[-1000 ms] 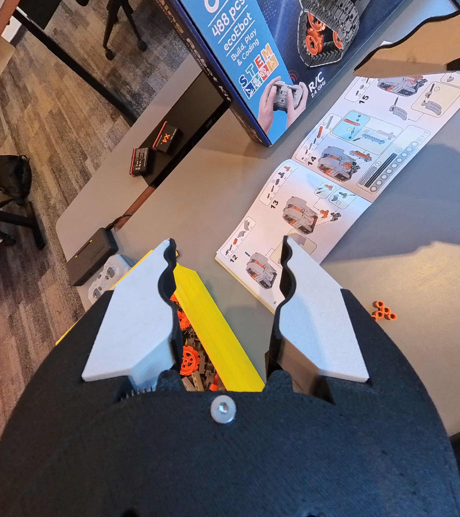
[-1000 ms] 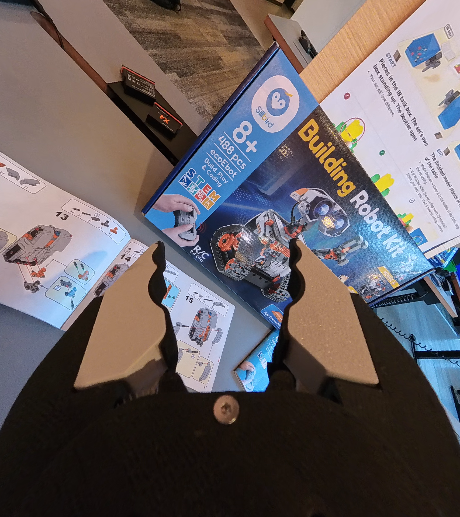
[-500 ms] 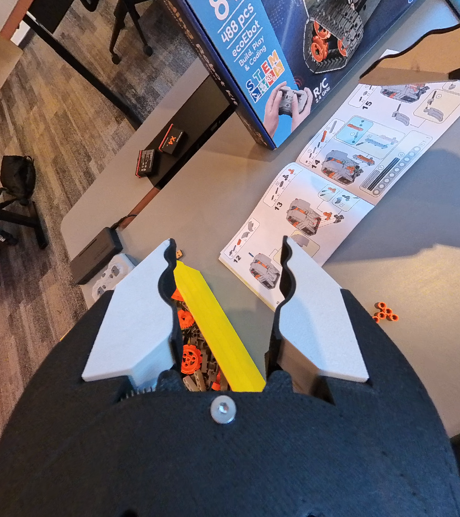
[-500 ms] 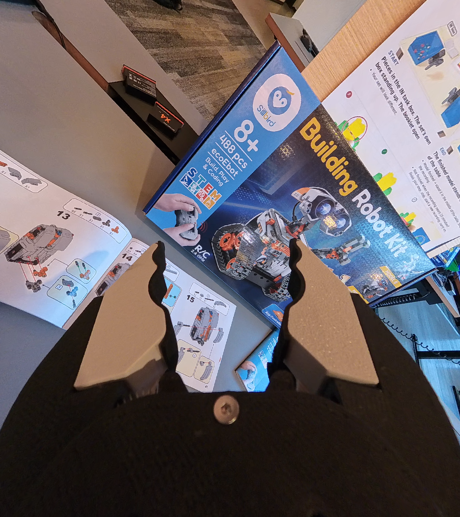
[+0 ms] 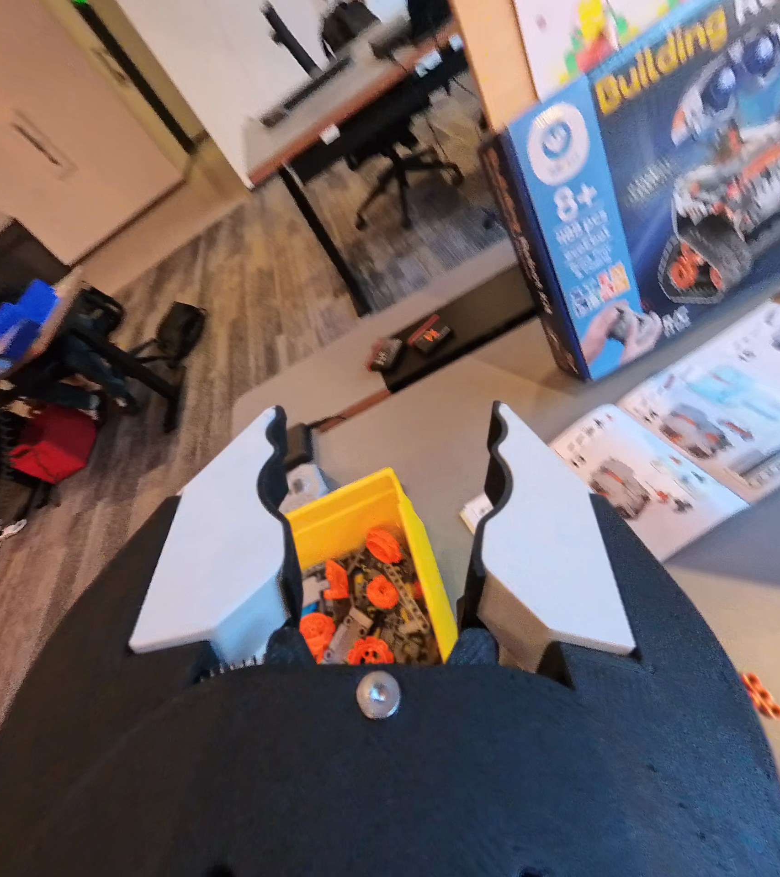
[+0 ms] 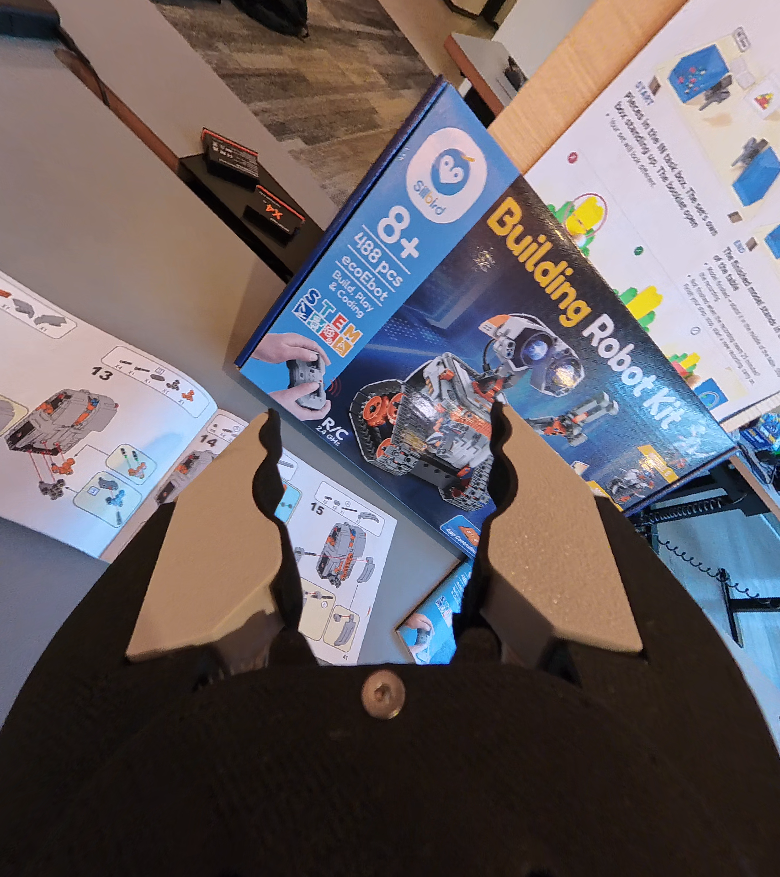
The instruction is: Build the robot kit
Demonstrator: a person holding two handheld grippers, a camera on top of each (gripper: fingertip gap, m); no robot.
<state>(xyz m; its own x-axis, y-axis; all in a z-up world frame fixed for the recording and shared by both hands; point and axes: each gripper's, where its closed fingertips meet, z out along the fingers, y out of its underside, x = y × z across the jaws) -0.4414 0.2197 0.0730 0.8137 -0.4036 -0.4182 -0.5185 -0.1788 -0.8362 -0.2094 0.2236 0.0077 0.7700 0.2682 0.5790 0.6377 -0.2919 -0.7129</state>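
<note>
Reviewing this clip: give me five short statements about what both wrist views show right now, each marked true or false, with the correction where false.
1. The left gripper has its jaws open over a yellow bin of orange and grey parts. True.
2. The right gripper is shut on the instruction booklet. False: its jaws are open and hold nothing; the booklet lies flat on the table below.
3. The kit box stands upright at the back of the table. True.
4. The yellow bin is empty. False: it holds many small parts.
5. The booklet is closed. False: it lies open, showing assembly steps.
</note>
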